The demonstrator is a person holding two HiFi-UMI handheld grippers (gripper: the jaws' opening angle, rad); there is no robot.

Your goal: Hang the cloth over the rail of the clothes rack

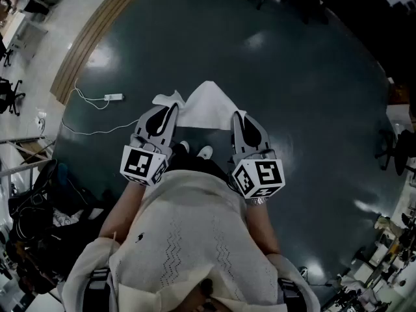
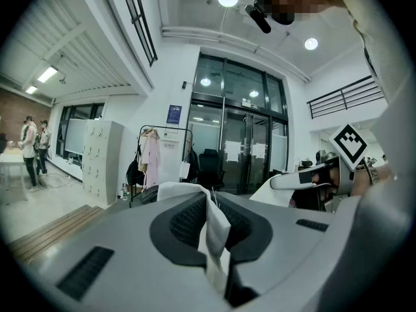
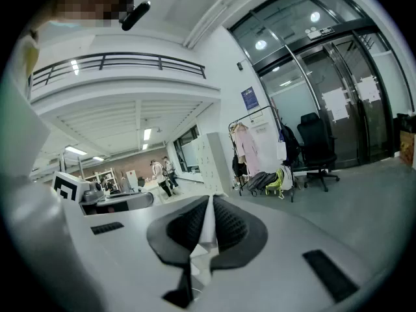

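Left tongs [image 1: 166, 109] and right tongs [image 1: 242, 119] each pinch an edge of the white cloth [image 1: 208, 106].
The cloth spans between them above the dark floor [image 1: 305, 96] — the clothes rack [image 2: 166, 128], hung with garments, stands well away by glass doors [image 2: 237, 155].

You're in an open office-lab hall: tall glass doors [image 2: 244, 148], office chair [image 2: 209, 168] right in front of them, clothes rack [image 2: 156, 158] and lockers [image 2: 99, 161] to their left, balcony railing [image 2: 344, 97] up to their right.
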